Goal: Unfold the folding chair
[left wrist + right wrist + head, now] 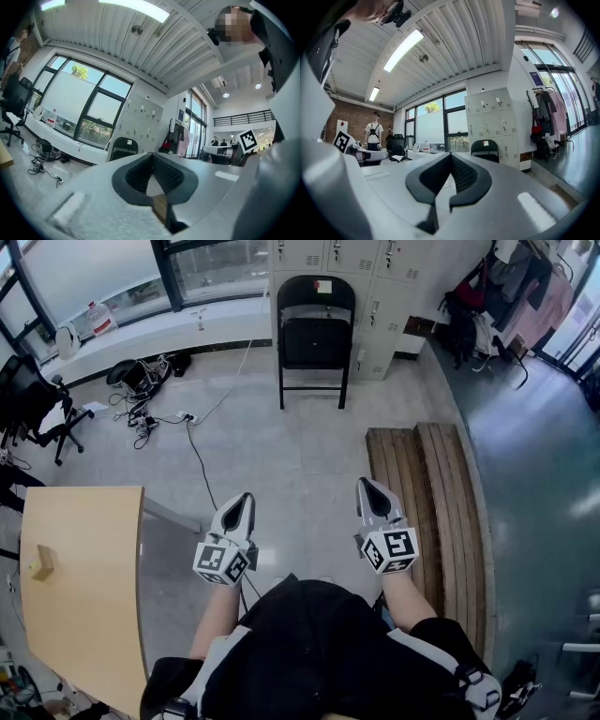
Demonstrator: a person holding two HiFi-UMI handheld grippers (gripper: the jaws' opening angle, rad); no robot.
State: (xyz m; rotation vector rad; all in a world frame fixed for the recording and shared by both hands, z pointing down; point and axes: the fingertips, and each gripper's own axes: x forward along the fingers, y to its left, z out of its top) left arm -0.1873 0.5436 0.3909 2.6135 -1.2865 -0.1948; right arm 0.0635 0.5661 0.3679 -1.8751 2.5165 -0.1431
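Note:
A black folding chair [315, 334] stands upright against the grey lockers [384, 277] at the far side of the room, its seat panel flat against the frame. It also shows small and distant in the left gripper view [123, 147] and the right gripper view [485, 151]. My left gripper [246, 498] and right gripper [367, 486] are held side by side in front of my body, pointing level toward the chair and well short of it. Both have their jaws shut with nothing between them, as the left gripper view [152, 157] and the right gripper view [451, 157] confirm.
A light wooden table [80, 587] is at my near left. A slatted wooden bench [431, 512] lies on the floor at my right. Cables and a power strip [155, 413] trail over the floor at the left, by an office chair [33, 399]. A person [374, 133] stands far off.

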